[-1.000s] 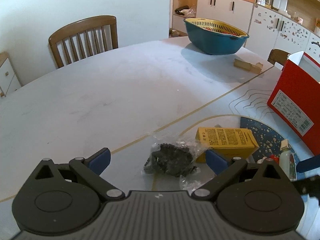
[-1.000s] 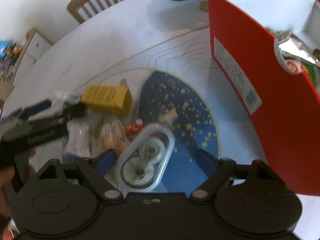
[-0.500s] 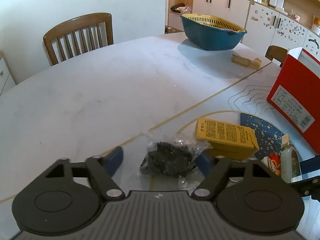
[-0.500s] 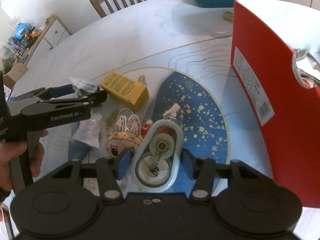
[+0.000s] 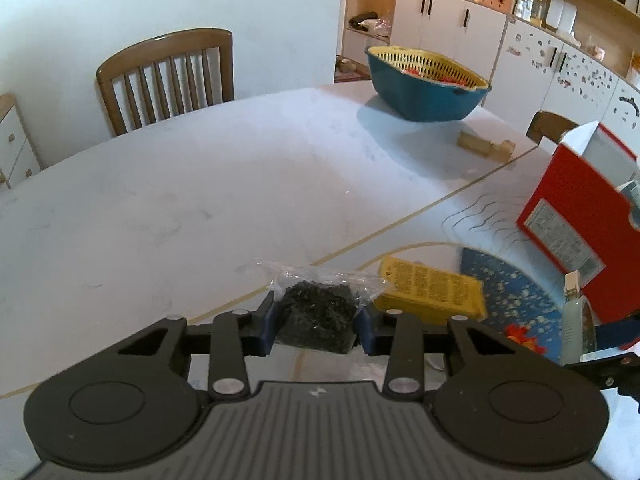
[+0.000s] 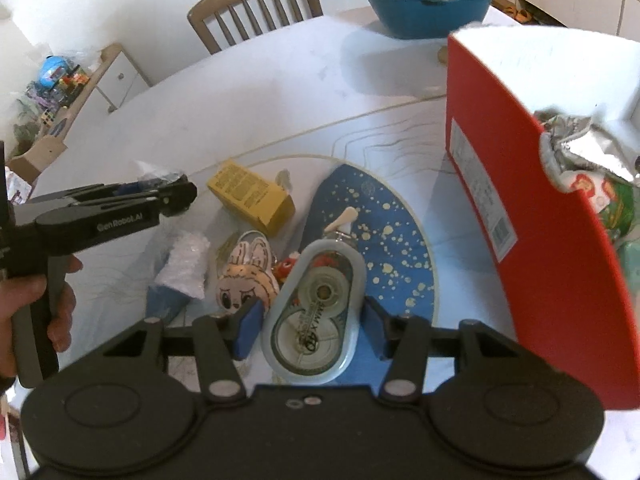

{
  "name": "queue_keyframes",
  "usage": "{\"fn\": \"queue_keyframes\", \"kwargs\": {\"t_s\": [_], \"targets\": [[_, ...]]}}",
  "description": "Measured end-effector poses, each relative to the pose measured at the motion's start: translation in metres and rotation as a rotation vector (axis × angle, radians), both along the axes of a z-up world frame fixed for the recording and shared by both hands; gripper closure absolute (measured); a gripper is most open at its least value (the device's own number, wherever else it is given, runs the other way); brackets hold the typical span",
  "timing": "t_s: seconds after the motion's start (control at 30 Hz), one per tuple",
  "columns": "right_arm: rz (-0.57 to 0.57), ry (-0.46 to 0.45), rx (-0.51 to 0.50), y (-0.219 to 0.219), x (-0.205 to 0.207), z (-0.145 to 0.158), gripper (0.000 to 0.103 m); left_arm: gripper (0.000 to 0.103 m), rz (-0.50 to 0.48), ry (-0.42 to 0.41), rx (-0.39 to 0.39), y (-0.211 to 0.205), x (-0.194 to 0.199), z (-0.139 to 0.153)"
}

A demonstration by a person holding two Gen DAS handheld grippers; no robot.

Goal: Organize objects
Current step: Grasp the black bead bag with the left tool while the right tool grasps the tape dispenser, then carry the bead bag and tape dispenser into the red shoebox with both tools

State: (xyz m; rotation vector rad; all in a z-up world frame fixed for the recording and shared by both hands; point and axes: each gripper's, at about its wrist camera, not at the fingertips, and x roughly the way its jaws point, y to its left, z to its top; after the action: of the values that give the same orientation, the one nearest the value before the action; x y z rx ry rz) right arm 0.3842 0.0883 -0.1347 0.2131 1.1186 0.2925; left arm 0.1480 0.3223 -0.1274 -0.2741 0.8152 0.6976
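Observation:
My left gripper (image 5: 319, 330) has its jaws closing on a clear bag of dark bits (image 5: 316, 308), and both blue pads press its sides just above the white table (image 5: 200, 208). The right wrist view shows that gripper (image 6: 176, 192) from the side, held by a hand. My right gripper (image 6: 312, 330) is shut on a grey tape dispenser (image 6: 320, 300), which lies over a blue speckled fan (image 6: 396, 248). An open red box (image 6: 540, 240) with packets inside stands to its right.
A yellow carton (image 6: 252, 200), a plush bunny (image 6: 244, 276), a small red figure (image 6: 288, 266) and a blue-and-white packet (image 6: 180, 272) lie between the grippers. A teal basin (image 5: 424, 88), a wooden block (image 5: 484, 146) and a chair (image 5: 168, 76) are at the far side.
The left jaws went from wide open to pressing on the bag and rose a little. The right jaws closed onto the tape dispenser.

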Motion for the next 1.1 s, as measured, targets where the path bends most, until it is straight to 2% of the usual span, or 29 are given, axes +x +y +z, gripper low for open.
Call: {"fn": "queue_keyframes", "kwargs": {"t_s": [0.3, 0.53, 0.77, 1.1], "targets": [[0.064, -0.017, -0.014, -0.013, -0.015, 0.032, 0.051, 0.065, 0.003, 0.013, -0.016, -0.041, 0.004, 0.039], [0.094, -0.065, 0.015, -0.037, -0.022, 0.060, 0.051, 0.065, -0.023, 0.018, 0.001, -0.081, 0.020, 0.074], [0.106, -0.132, 0.043, -0.073, -0.021, 0.087, 0.051, 0.065, -0.056, 0.033, 0.000, -0.120, 0.055, 0.095], [0.081, -0.175, 0.039, -0.144, -0.015, 0.097, 0.051, 0.065, -0.106, 0.048, 0.014, -0.170, 0.121, 0.102]]}}
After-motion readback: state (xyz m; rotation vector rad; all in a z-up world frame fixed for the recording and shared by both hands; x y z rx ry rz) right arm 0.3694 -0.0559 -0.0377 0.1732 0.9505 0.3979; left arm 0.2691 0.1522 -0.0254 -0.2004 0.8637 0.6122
